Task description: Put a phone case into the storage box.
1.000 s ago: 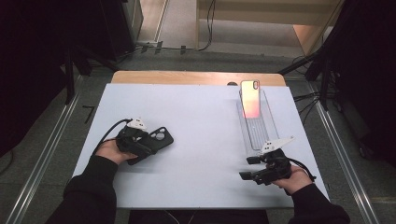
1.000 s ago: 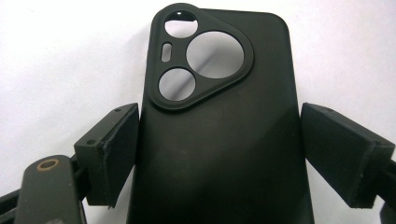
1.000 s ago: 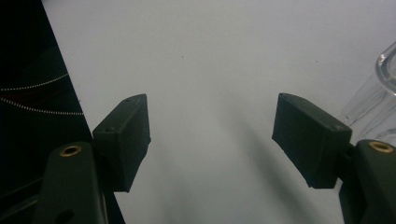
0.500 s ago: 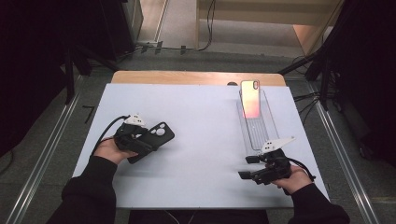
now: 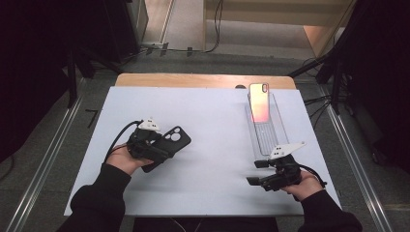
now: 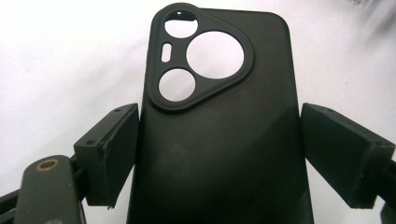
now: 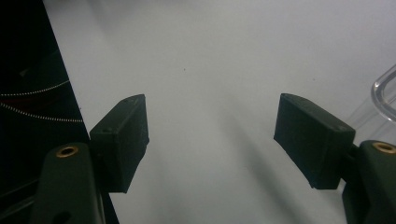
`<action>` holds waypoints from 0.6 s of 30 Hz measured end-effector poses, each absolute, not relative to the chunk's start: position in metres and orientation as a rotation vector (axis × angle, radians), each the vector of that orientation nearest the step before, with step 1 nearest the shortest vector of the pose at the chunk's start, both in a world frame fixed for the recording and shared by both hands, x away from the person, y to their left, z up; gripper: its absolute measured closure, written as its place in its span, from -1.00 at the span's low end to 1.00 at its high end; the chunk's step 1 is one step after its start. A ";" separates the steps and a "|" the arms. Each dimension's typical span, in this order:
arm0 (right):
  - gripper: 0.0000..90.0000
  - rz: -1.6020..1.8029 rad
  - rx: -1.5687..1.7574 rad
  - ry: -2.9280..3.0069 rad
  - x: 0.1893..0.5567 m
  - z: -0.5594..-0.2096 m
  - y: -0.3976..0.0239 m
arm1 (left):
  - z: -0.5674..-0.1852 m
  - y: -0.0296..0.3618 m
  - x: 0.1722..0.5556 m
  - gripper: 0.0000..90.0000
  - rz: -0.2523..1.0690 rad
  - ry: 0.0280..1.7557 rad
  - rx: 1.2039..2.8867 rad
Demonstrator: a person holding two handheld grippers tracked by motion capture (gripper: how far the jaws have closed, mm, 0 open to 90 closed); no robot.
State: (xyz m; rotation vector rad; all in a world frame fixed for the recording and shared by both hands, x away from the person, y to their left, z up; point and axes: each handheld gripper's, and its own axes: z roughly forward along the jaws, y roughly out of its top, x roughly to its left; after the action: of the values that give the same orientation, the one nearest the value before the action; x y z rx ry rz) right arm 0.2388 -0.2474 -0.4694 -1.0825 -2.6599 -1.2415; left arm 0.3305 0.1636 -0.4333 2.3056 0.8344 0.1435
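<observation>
A black phone case (image 5: 173,137) (image 6: 219,116) with a three-hole camera cutout sits between the jaws of my left gripper (image 5: 162,147) (image 6: 219,158). Both pads press on its long edges, and it hangs a little above the left part of the white table (image 5: 217,121). My right gripper (image 5: 255,173) (image 7: 210,135) rests low near the front right of the table, pointing left, with its jaws open and nothing between them. A phone (image 5: 259,101) with a pink-orange back lies at the far end of a clear tray (image 5: 270,140).
The clear tray's rounded corner (image 7: 385,88) lies just right of my right gripper. A wooden strip (image 5: 193,79) borders the table's far edge. Dark floor, metal rails and cables surround the table.
My left gripper has lifted and shifted slightly right and away with the black case in its grip. The right gripper has stayed where it was.
</observation>
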 end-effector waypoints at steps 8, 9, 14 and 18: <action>-0.48 -1.304 -1.105 -2.652 0.239 -0.467 -0.248 | -0.433 0.147 0.323 -0.66 0.137 0.903 2.271; -0.48 -1.312 -1.111 -2.647 0.239 -0.467 -0.247 | -0.432 0.146 0.322 -0.66 0.142 0.911 2.265; -0.48 -1.320 -1.167 -2.628 0.240 -0.460 -0.246 | -0.432 0.135 0.314 -0.66 0.159 0.932 2.236; -0.48 -1.353 -1.163 -2.634 0.239 -0.455 -0.244 | -0.432 0.126 0.307 -0.66 0.206 0.930 2.226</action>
State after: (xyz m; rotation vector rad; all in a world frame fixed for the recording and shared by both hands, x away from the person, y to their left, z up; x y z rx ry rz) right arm 0.2387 -0.2435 -0.4551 -1.1633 -2.6344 -1.3535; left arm 0.3074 0.1259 -0.4318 2.2257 0.9296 0.2055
